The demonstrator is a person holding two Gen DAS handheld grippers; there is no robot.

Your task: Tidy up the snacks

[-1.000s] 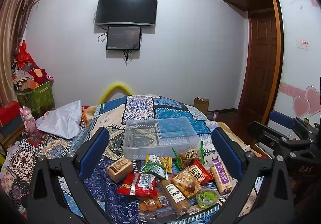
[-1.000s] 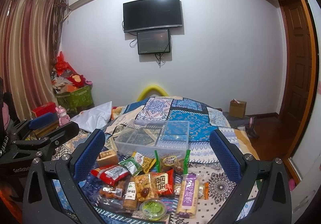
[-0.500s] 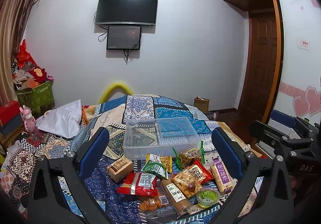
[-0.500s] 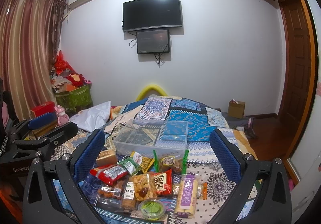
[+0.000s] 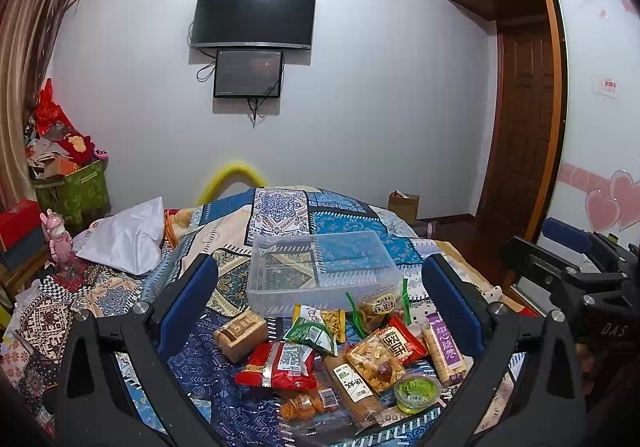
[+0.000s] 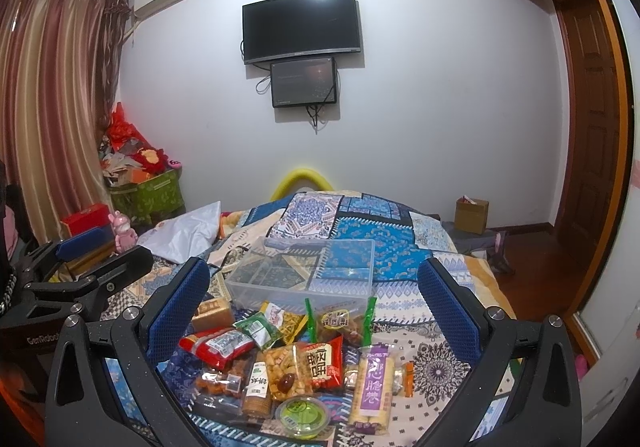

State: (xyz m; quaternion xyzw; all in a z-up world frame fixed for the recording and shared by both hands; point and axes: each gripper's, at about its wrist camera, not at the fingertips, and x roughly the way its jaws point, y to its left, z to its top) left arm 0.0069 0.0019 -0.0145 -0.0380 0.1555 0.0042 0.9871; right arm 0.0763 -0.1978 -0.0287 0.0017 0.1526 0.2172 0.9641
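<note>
On the bed (image 5: 280, 215), a patchwork quilt lies under our snacks (image 5: 344, 355). Behind it are a white wall and a TV (image 5: 253, 16). We hold our left claw (image 5: 320, 303) and right claw (image 6: 314, 299) wide, with nothing in them. The near packs are cut off, so we cannot read them. The clear box (image 5: 320, 271) sits just behind the snacks, long side across. The purple pack (image 6: 374, 387) points away from us.

bin (image 5: 320, 271): clear smooth plastic | snack packets (image 5: 344, 355): glossy crinkled film | green cup (image 6: 303, 415): translucent plastic | bedspread (image 5: 280, 215): matt patterned cloth | gripper pads (image 6: 176, 307): blue textured mesh-like surface | door (image 5: 520, 127): dark varnished wood | curtain (image 6: 52, 107): striped sheeny cloth
</note>
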